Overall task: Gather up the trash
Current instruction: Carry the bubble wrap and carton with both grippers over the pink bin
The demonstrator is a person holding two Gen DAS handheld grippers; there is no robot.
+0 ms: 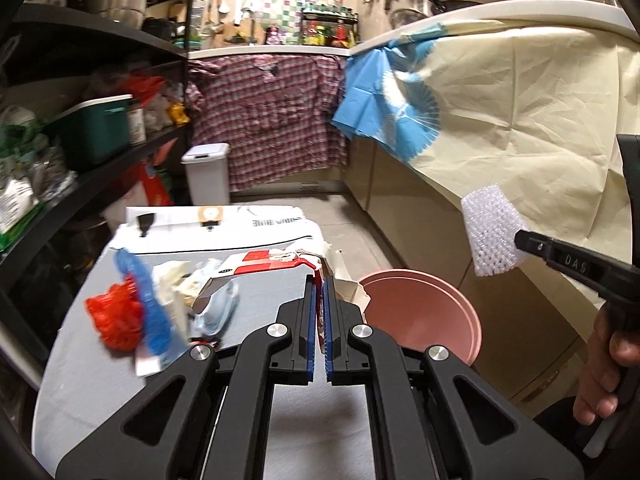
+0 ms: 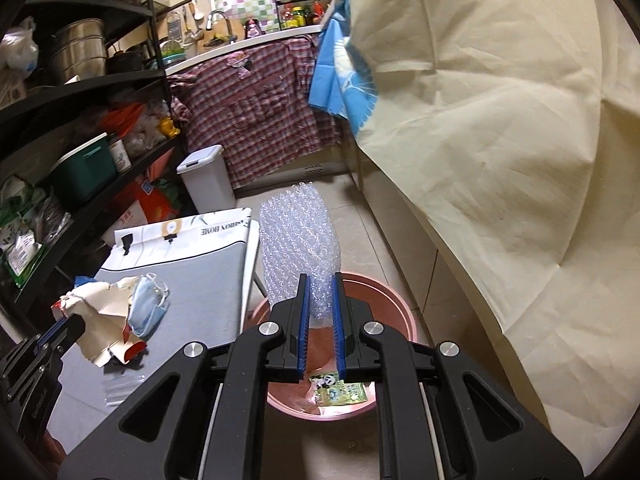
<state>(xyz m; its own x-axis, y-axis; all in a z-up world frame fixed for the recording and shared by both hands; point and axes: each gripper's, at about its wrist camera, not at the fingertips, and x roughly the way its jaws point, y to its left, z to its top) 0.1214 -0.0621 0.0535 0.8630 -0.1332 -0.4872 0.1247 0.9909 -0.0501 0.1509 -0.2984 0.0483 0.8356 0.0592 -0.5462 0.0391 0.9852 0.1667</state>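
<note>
Right tongs (image 2: 319, 320) clamp bubble wrap (image 2: 298, 240) over my pink basin (image 2: 394, 308) | left tongs (image 1: 319, 322) pinch torn carton (image 1: 256, 268) at worktop (image 1: 96, 360) edge | risk: light wrap drifts past rim; carton tears, drags mask (image 1: 218, 312), red bag (image 1: 116, 320) off.

A low table (image 1: 248, 280) covered with a grey cloth carries the loose trash: a crumpled red plastic bag (image 1: 114, 320) at its left edge, a blue mesh piece (image 1: 146, 312) just beside it, crumpled white paper (image 1: 172, 280) and a light-blue face mask (image 2: 146, 312). On the tiled floor (image 1: 352, 224) stand a pink basin (image 2: 384, 304) just beside the table and a white lidded bin (image 1: 208, 172) farther back.
</note>
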